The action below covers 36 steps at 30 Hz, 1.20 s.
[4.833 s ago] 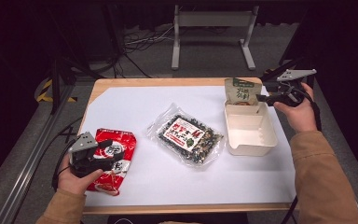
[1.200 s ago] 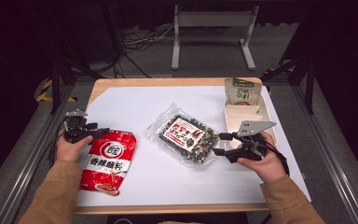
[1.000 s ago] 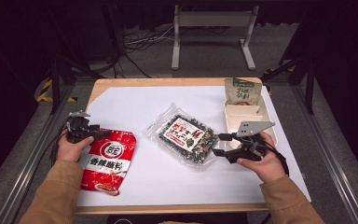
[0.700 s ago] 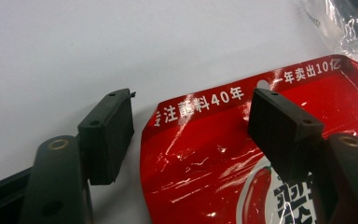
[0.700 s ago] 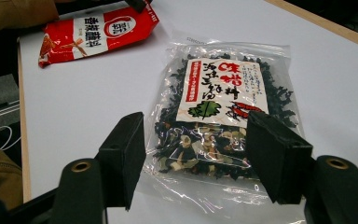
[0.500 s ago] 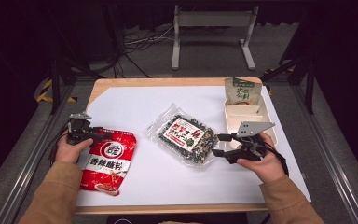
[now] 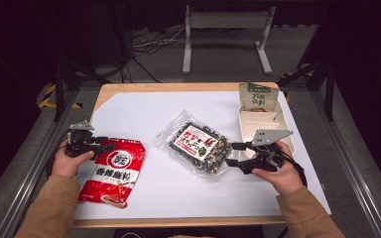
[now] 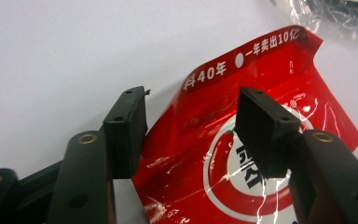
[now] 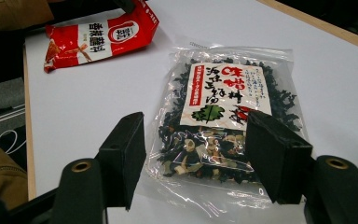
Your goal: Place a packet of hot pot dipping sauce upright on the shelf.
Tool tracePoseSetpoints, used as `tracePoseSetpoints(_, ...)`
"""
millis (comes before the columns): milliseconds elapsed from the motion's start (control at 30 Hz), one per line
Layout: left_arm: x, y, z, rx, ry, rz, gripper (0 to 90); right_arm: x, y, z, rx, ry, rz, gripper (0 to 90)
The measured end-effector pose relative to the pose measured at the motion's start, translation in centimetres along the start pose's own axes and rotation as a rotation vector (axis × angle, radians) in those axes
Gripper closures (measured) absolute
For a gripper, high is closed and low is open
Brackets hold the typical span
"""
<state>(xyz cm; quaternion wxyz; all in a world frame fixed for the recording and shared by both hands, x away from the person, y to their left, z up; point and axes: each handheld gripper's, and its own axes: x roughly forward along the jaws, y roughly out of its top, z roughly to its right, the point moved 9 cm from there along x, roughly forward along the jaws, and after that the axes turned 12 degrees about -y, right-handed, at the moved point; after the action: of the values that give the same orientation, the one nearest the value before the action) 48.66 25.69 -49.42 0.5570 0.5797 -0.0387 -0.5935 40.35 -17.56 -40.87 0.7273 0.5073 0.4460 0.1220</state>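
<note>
A red snack bag (image 7: 113, 171) lies flat at the table's front left. My left gripper (image 7: 98, 145) is at its top left corner. In the left gripper view the gripper (image 8: 191, 109) is open, with the red bag's (image 8: 205, 154) top edge between the jaws. A clear bag of dark dried seaweed (image 7: 198, 144) lies mid-table. My right gripper (image 7: 232, 154) is at its right end. It is open in the right gripper view (image 9: 196, 140), its jaws straddling the near edge of the seaweed bag (image 9: 228, 93).
A cream tray (image 7: 284, 130) stands at the right edge, behind my right hand. A green pouch (image 7: 258, 96) leans at the tray's far end. White paper (image 7: 144, 114) covers the table. The red bag (image 9: 100, 30) shows far off in the right gripper view.
Since 4.8 s ago my right gripper has come from the tray to the seaweed bag. Over the last second the left gripper has edged onto the red bag's corner.
</note>
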Motion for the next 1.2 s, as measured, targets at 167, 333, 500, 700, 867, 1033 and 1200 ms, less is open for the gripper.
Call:
tracePoseSetpoints(167, 0.3, -0.7, -0.2, 0.023, 0.022, -0.047, 48.8, 0.1, 0.0, -0.1, 0.002, 0.005, 0.0, 38.1)
tracePoseSetpoints(333, 0.4, -0.9, -0.4, 0.023, 0.034, -0.048, 58.9, 0.2, 0.1, -0.2, 0.003, 0.011, -0.002, 38.2)
tracePoseSetpoints(500, 0.8, -1.4, -1.0, -0.002, 0.03, -0.033, 74.7, 0.3, 0.0, -0.2, -0.004, 0.009, -0.001, 40.3)
tracePoseSetpoints(700, 0.3, -1.4, -0.9, 0.005, 0.044, -0.037, 85.5, 0.2, 0.0, 0.1, -0.022, -0.006, 0.004, 47.9)
tracePoseSetpoints(867, -0.7, -0.9, -0.5, -0.006, 0.035, -0.008, 89.1, 0.1, 0.0, 0.2, -0.028, -0.011, 0.009, 53.8)
tracePoseSetpoints(1033, -1.5, -0.5, 0.1, 0.001, 0.03, 0.0, 89.4, 0.0, 0.2, 0.4, -0.031, -0.024, 0.031, 57.6)
tracePoseSetpoints(1200, -2.9, 0.3, 1.2, -0.002, 0.021, 0.025, 89.7, -0.1, 0.4, 0.0, -0.017, 0.003, 0.031, 59.2)
